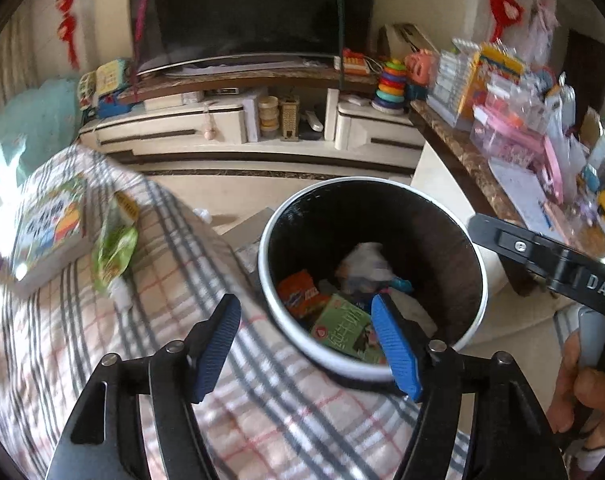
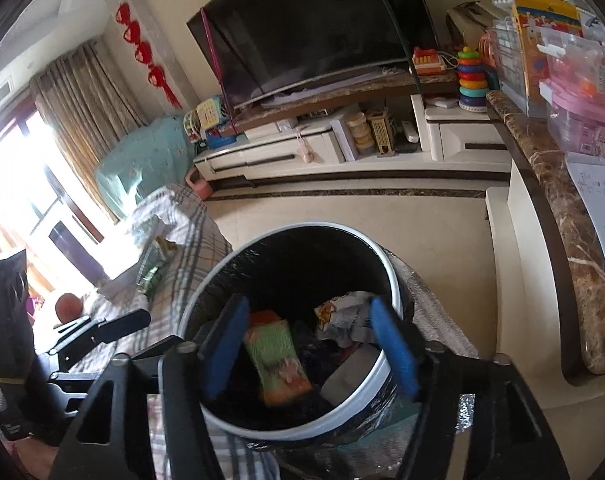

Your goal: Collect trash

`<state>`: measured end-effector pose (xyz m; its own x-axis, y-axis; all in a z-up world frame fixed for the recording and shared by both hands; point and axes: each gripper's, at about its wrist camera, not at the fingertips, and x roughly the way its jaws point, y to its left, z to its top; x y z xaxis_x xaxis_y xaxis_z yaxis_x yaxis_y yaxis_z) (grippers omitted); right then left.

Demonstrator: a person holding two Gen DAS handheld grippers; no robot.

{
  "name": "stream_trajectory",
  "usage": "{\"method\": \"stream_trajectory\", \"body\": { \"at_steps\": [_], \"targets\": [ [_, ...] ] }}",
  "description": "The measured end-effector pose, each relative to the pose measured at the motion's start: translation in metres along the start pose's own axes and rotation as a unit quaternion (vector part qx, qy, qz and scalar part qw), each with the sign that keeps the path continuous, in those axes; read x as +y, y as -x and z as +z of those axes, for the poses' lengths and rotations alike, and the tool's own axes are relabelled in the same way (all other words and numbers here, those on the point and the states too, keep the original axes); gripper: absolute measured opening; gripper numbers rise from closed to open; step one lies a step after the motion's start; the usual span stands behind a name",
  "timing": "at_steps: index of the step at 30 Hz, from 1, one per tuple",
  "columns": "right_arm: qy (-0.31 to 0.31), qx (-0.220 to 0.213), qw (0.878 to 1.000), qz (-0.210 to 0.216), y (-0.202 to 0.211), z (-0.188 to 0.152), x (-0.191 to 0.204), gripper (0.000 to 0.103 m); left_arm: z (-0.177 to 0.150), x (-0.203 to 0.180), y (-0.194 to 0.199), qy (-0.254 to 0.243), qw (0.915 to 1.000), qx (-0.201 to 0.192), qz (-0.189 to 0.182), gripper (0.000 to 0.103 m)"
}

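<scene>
Below the right gripper's [image 2: 310,344] wide, empty jaws, an orange-green wrapper [image 2: 280,360] drops binward [image 2: 382,256].

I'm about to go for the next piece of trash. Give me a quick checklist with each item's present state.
1. Left gripper empty, open: ok.
2. Right gripper open above bin: ok.
3. Orange-green wrapper landed in bin: cannot tell, it is blurred.
4. Bin upright: ok.
5. Next trash in sight, green bag on plaid cover: ok.
6. Path to bag clear: ok.
</scene>
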<state>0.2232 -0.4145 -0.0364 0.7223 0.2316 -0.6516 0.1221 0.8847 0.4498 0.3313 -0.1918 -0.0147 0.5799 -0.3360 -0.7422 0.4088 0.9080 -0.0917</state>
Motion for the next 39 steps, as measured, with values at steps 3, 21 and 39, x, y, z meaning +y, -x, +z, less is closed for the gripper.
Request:
{"method": "stream_trajectory", "body": {
  "at_steps": [3,21,39],
  "targets": [
    [-0.005,-0.010,1.000,0.007,0.011,-0.007,0.005,0.082,-0.019,0.010,0.017,0.027,0.9996,-0.009,-0.006,0.068],
    [-0.009,-0.073,0.997,0.026,0.085,-0.091,0.064,0.100,-0.127,0.030,0.146,0.078,0.9915,-0.102,0.020,0.084],
    [0.109,-0.226,0.968,-0.025,0.162,-0.074,0.136,0.103,-0.171,0.027,0.221,0.073,0.9682,-0.218,0.100,0.102]
  ]
}}
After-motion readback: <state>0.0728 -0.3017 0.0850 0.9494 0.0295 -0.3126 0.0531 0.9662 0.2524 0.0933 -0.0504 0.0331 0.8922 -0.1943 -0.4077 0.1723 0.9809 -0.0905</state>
